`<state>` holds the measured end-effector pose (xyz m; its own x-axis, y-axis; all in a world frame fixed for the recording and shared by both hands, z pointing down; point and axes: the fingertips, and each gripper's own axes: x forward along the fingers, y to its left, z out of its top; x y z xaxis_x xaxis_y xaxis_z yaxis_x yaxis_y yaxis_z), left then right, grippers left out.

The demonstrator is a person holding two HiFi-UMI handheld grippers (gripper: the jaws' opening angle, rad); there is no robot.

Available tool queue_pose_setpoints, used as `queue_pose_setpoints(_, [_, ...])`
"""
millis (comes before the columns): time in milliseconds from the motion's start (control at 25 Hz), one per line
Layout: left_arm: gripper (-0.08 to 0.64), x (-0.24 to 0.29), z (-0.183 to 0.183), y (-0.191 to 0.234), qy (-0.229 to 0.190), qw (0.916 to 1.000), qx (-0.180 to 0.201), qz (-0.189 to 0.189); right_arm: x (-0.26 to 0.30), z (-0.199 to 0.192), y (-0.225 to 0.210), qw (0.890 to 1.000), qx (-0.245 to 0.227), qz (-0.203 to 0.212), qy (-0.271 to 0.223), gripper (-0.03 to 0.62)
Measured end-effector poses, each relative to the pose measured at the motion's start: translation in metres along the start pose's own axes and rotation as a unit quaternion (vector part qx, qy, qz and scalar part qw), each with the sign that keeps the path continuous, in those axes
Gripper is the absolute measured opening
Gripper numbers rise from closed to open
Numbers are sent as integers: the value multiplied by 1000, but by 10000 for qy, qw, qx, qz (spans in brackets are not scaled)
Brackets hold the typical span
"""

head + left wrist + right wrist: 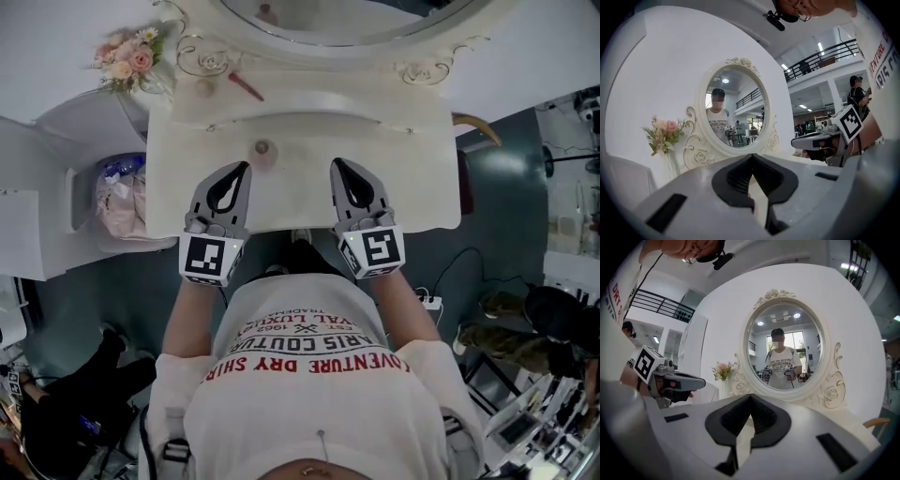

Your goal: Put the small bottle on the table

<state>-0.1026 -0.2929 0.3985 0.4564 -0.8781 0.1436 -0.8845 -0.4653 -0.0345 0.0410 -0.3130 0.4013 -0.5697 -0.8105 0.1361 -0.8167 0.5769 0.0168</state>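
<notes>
In the head view a small bottle (263, 150) with a pinkish top stands on the white dressing table (412, 187), seen from above. My left gripper (246, 168) hovers over the table's front part, its tip just short of the bottle and slightly to its left. Its jaws are shut, with nothing between them (751, 157). My right gripper (336, 165) is level with it, a hand's width to the right, also shut and empty (750, 396). Neither gripper view shows the bottle; the jaws hide the tabletop ahead.
An oval mirror (347, 23) in an ornate white frame rises at the table's back. A vase of pink flowers (127, 61) stands at the back left, and a red stick (246, 86) lies near it. A bin with bags (117, 197) sits left of the table.
</notes>
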Motion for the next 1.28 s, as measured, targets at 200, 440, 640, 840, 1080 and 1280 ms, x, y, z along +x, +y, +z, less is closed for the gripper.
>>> queue_pose_setpoints(200, [8,-33,26,-4,-58,9995,303,98,-27,26,9,9996,-24,-127,-266,-2])
queue_pose_setpoints(440, [8,-58,41,-9,-137,9995,244,174,-45,42,26,9991,-67,-117,-396,-2])
queue_pose_setpoints(640, [8,-66,47,-11,-224,9993,265,117,-49,46,31,9989,-94,-107,-436,-2])
queue_pose_setpoints(840, [8,-65,54,-11,-288,9990,332,103,-49,50,32,9988,-198,-61,-452,-2])
queue_pose_setpoints(1080, [8,-63,56,-10,-300,9990,297,176,-45,55,30,9984,-295,-29,-485,-2])
queue_pose_setpoints(1280, [8,-58,52,-10,-231,9989,338,241,-43,56,28,9981,-314,-20,-532,-2])
